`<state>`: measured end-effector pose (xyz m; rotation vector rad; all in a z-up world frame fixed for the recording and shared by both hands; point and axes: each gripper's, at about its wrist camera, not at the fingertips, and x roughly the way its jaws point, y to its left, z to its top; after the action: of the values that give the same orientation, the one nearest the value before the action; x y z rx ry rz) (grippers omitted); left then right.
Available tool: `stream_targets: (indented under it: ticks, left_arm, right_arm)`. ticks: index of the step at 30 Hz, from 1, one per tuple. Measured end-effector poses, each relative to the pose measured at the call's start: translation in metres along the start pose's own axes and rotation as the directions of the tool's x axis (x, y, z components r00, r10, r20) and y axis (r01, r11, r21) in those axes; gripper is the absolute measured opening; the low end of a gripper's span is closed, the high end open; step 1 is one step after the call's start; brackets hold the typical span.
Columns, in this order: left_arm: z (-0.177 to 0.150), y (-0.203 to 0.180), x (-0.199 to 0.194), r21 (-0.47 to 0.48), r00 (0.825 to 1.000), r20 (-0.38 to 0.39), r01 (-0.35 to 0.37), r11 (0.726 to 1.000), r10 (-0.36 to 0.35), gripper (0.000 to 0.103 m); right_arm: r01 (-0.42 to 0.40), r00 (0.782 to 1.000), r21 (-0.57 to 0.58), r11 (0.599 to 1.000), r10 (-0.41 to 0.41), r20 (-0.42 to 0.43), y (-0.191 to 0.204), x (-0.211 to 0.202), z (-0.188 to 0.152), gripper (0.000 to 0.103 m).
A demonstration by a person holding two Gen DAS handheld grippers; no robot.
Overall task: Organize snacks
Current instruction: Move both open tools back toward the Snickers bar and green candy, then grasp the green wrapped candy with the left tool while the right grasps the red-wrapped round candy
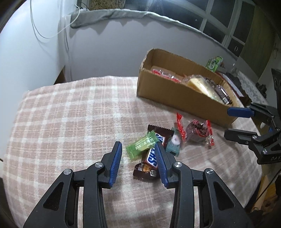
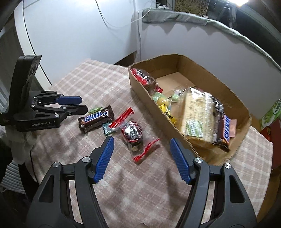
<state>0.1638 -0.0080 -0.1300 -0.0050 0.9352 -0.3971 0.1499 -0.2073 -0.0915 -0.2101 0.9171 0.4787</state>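
Observation:
A cardboard box (image 1: 179, 94) (image 2: 186, 142) with several snacks inside stands on the checked cloth. Loose snacks lie in front of it: a green candy (image 1: 142, 145), a Snickers bar (image 1: 154, 154) (image 2: 95, 119), a small brown packet (image 1: 144, 171), a teal packet (image 1: 173, 145) (image 2: 108, 128), and a clear red-edged bag with a dark ball (image 1: 196, 130) (image 2: 135, 136). My left gripper (image 1: 138, 149) (image 2: 82, 104) is open just above the green candy and the Snickers. My right gripper (image 2: 141, 146) (image 1: 226, 121) is open over the red-edged bag.
A green box (image 1: 215, 64) (image 2: 270, 115) and a red box (image 2: 271, 130) stand behind the cardboard box. A white wall and a grey-covered ledge (image 1: 123, 14) rise at the back. The table edge falls away at the left and right.

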Motion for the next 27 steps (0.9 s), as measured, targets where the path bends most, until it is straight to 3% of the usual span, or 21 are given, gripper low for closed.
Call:
stream_targets:
  ticks: [11, 14, 22, 27]
  left_arm:
    - [0.009, -0.004, 0.015, 0.055, 1.0, 0.0, -0.031, 0.998, 0.031, 0.037]
    - [0.009, -0.001, 0.021, 0.062, 0.996, 0.005, -0.086, 0.994, 0.086, 0.037]
    - [0.001, 0.005, 0.015, 0.069, 0.999, 0.0, -0.051, 0.996, 0.051, 0.037]
    - [0.001, 0.0, 0.019, 0.103, 0.997, -0.015, -0.067, 0.992, 0.069, 0.037]
  right_arm:
    - [-0.011, 0.999, -0.014, 1.0, 0.01, -0.05, 0.0, 0.037, 0.009, 0.069]
    - [-0.021, 0.998, -0.009, 1.0, 0.02, -0.058, -0.001, 0.043, 0.009, 0.069]
    - [-0.018, 0.998, -0.029, 0.999, 0.016, -0.061, 0.005, 0.047, 0.012, 0.069]
    - [-0.01, 0.998, -0.029, 1.0, 0.009, -0.065, 0.005, 0.049, 0.012, 0.069]
